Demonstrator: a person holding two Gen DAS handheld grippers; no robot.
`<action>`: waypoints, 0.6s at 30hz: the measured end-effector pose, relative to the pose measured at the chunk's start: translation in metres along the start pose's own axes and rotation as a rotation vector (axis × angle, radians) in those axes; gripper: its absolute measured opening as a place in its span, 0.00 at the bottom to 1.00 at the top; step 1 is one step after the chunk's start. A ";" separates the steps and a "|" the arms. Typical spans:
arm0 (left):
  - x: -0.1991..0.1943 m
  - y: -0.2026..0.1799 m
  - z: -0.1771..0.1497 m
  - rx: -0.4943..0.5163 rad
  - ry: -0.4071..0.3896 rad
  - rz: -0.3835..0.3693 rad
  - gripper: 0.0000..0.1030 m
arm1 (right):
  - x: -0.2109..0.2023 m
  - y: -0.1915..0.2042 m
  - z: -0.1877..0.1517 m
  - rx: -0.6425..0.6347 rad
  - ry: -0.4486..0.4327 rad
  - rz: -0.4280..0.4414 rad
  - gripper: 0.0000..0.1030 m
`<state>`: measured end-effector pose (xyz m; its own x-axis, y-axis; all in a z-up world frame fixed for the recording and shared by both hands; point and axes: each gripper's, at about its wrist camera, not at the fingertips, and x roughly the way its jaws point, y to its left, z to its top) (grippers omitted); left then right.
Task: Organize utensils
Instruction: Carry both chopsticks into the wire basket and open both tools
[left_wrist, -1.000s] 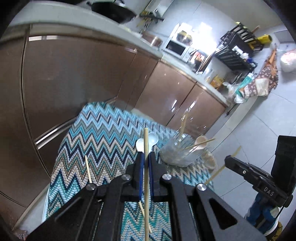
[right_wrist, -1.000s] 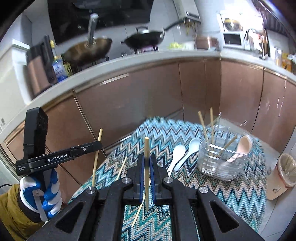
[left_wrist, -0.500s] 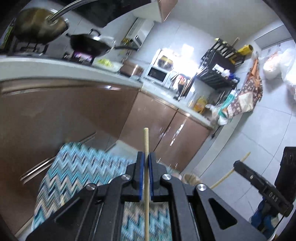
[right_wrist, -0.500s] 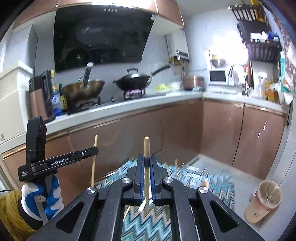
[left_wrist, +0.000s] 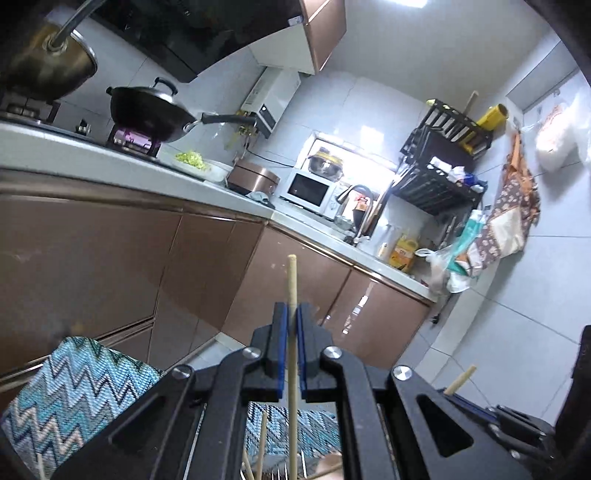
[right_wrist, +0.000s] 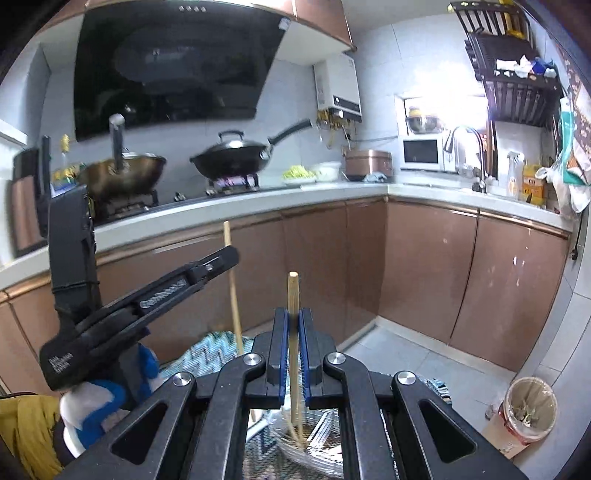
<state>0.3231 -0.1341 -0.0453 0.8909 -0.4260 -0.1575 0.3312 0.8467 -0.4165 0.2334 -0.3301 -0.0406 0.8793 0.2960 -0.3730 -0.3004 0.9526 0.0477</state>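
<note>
My left gripper (left_wrist: 291, 314) is shut on a wooden chopstick (left_wrist: 292, 291) held upright, its top end above the fingers. My right gripper (right_wrist: 293, 321) is shut on another wooden chopstick (right_wrist: 293, 295), also upright; its lower end reaches into a clear glass holder (right_wrist: 314, 446) below, where more sticks stand. The left gripper (right_wrist: 229, 258) with its chopstick (right_wrist: 232, 291) shows in the right wrist view at left. The tip of the right gripper's chopstick (left_wrist: 460, 378) shows at lower right in the left wrist view. More sticks (left_wrist: 260, 446) show low in the left wrist view.
A zigzag blue cloth (left_wrist: 74, 384) covers the table below. Brown kitchen cabinets (right_wrist: 424, 266) and a counter with woks (right_wrist: 236, 155) and a microwave (right_wrist: 421, 153) stand beyond. A bin (right_wrist: 524, 410) sits on the floor at right.
Both grippers have tilted upward, so the table, spoons and holder dropped out of view low in the frames. The two grippers moved closer together over the glass holder, each still holding its chopstick.
</note>
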 end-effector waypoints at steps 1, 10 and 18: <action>0.007 0.001 -0.006 0.004 -0.012 0.013 0.05 | 0.006 -0.002 -0.003 -0.002 0.009 -0.006 0.06; 0.042 0.015 -0.053 0.025 -0.012 0.052 0.05 | 0.038 -0.015 -0.032 0.002 0.085 -0.021 0.06; 0.022 0.028 -0.055 0.007 -0.008 0.045 0.35 | 0.034 -0.019 -0.039 0.025 0.089 -0.034 0.26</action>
<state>0.3343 -0.1376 -0.1096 0.9075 -0.3847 -0.1685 0.2928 0.8673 -0.4026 0.2546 -0.3412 -0.0902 0.8524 0.2569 -0.4553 -0.2604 0.9639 0.0563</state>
